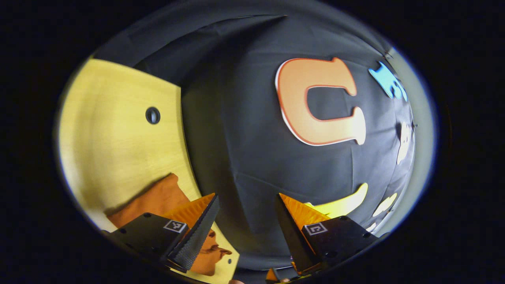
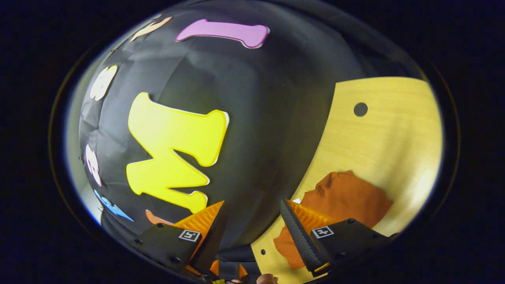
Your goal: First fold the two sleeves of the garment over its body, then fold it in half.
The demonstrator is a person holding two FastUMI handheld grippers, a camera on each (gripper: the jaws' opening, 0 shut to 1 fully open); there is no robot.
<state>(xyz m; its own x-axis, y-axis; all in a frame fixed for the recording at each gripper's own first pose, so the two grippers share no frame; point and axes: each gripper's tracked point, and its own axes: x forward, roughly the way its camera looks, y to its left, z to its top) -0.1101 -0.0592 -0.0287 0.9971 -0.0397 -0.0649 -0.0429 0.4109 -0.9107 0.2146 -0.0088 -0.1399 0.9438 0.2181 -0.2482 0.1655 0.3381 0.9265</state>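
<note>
Nearest in the left gripper view, left tool spread wide, fingers apart, nothing between them, aimed mostly at the booth wall. Likewise in the right gripper view, right tool released, jaws parted and empty. Just beyond the fingers, orange garment lying on the pale wooden bench, at about 7 o'clock in the left gripper view and about 4 o'clock in the right gripper view, rumpled, edges partly hidden behind the fingers. Sleeves not clearly made out, so folding apparently not begun. Probably light, soft and limp cloth: likely to sag and drag rather than hold shape, little risk of damage. Best pinched at a sleeve cuff or outer edge, thin layer only, then lifted across the body. Farther off, a round hole in the bench near 10 o'clock.
</note>
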